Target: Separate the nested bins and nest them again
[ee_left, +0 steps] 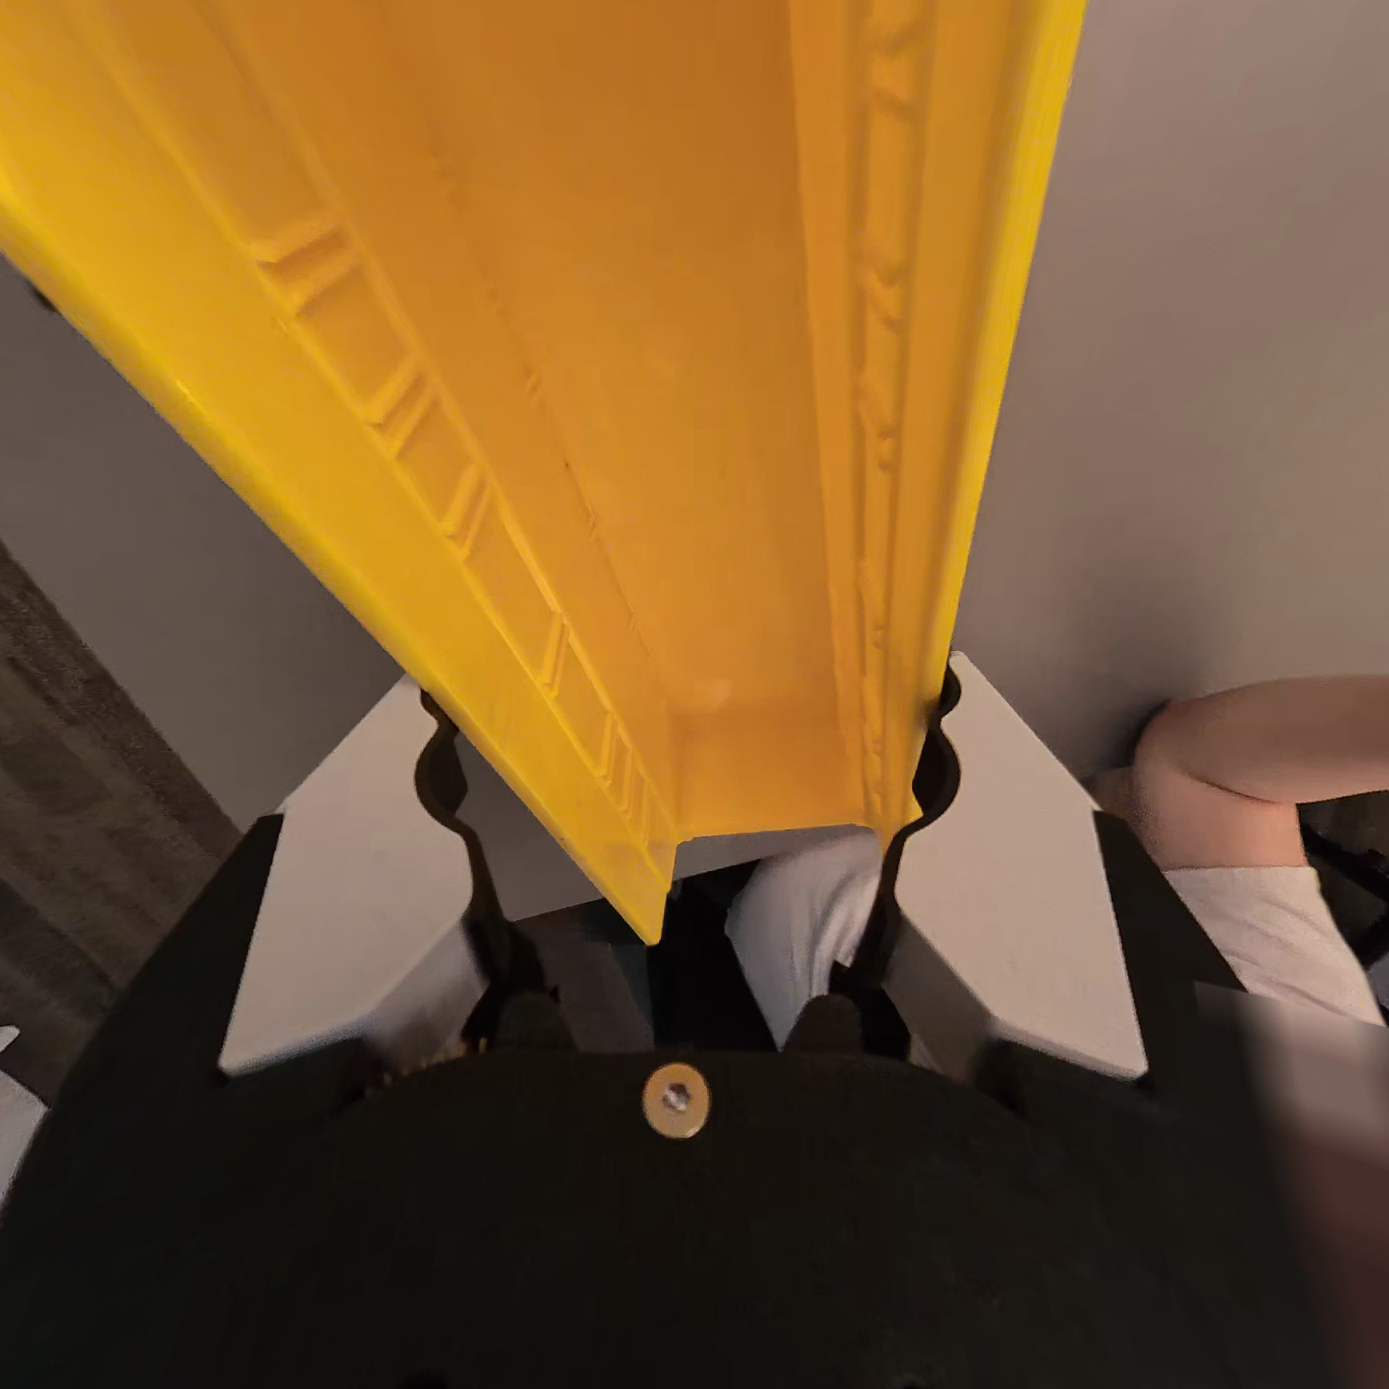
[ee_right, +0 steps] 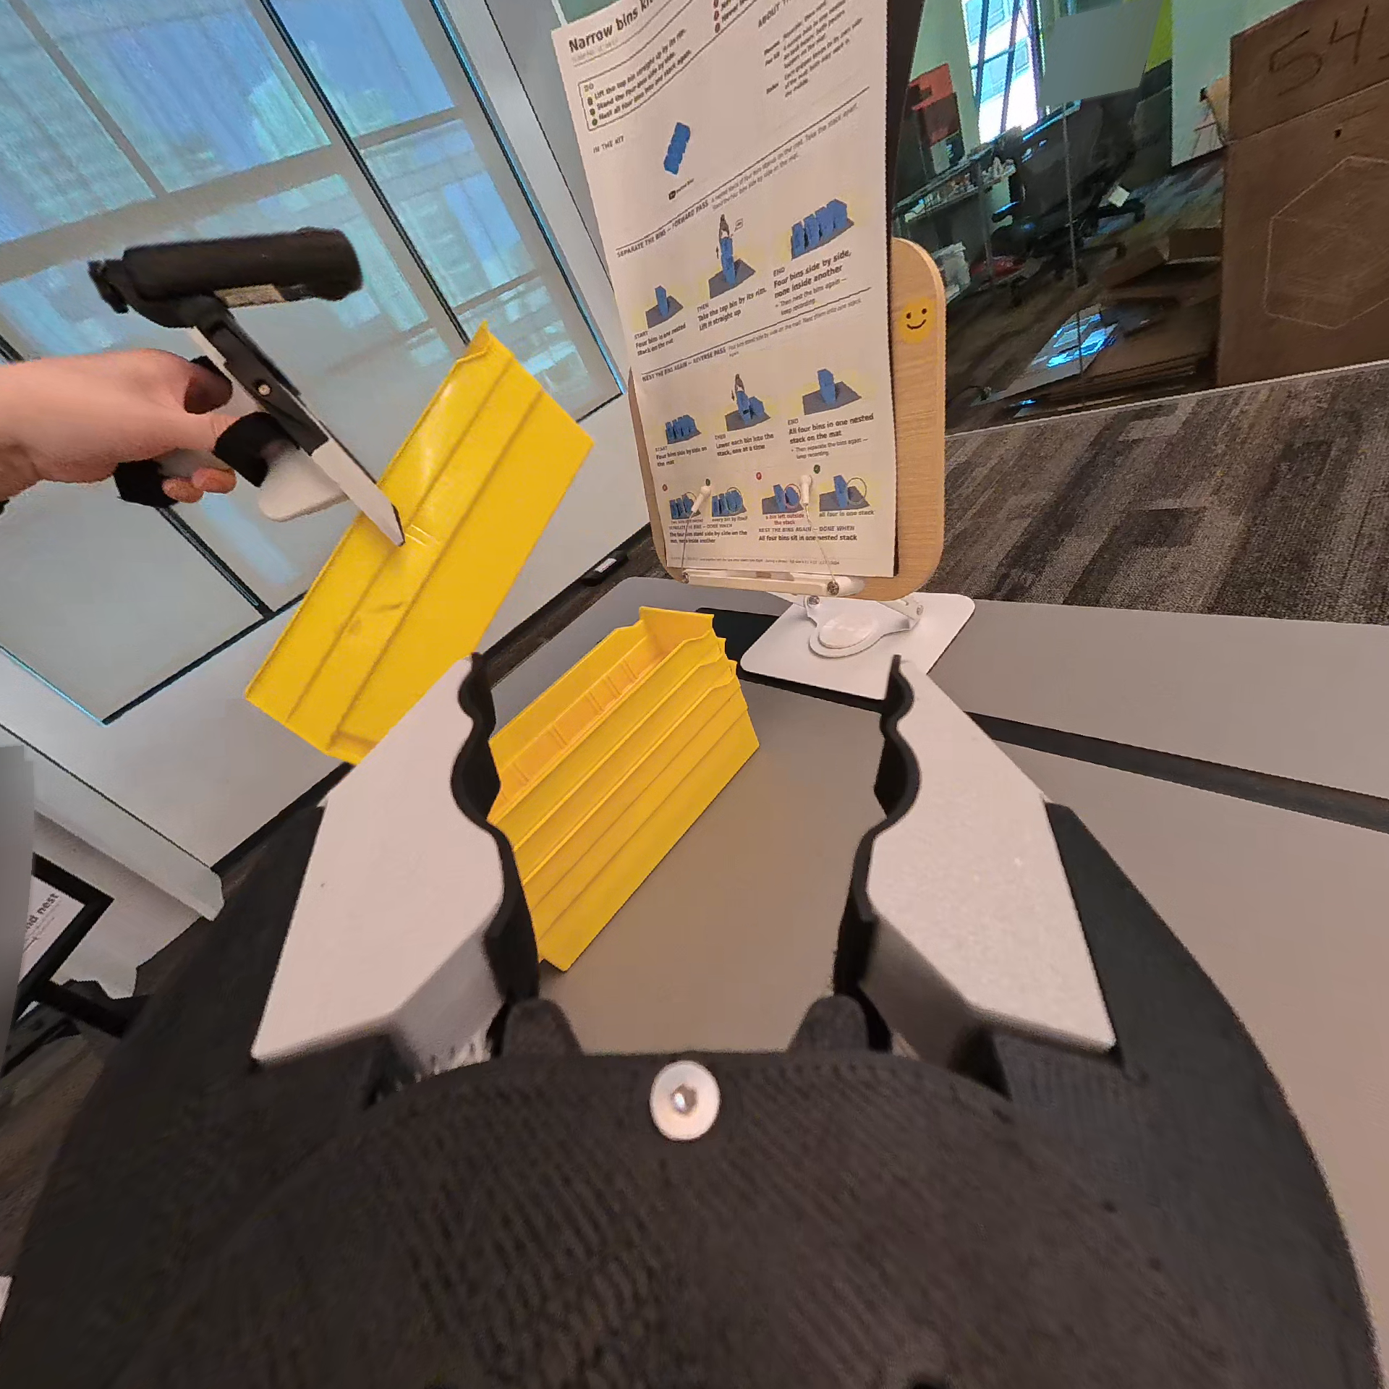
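My left gripper (ee_left: 688, 691) is shut across the width of a long yellow bin (ee_left: 601, 338), with one pad on each side wall. The right wrist view shows this bin (ee_right: 421, 541) held tilted in the air, clear of the table, with the left gripper (ee_right: 301, 451) gripping it from above. A stack of nested yellow bins (ee_right: 624, 774) stands on the table below and to the right of it. My right gripper (ee_right: 684, 676) is open and empty, hovering just in front of the stack, whose near end lies beside its left finger (ee_right: 481, 751).
An instruction sheet on a wooden stand (ee_right: 751, 301) with a white base (ee_right: 857, 639) stands behind the stack. The grey table (ee_right: 1165, 751) extends to the right. Windows are on the left, carpet beyond. A person's arm (ee_left: 1240, 744) shows in the left wrist view.
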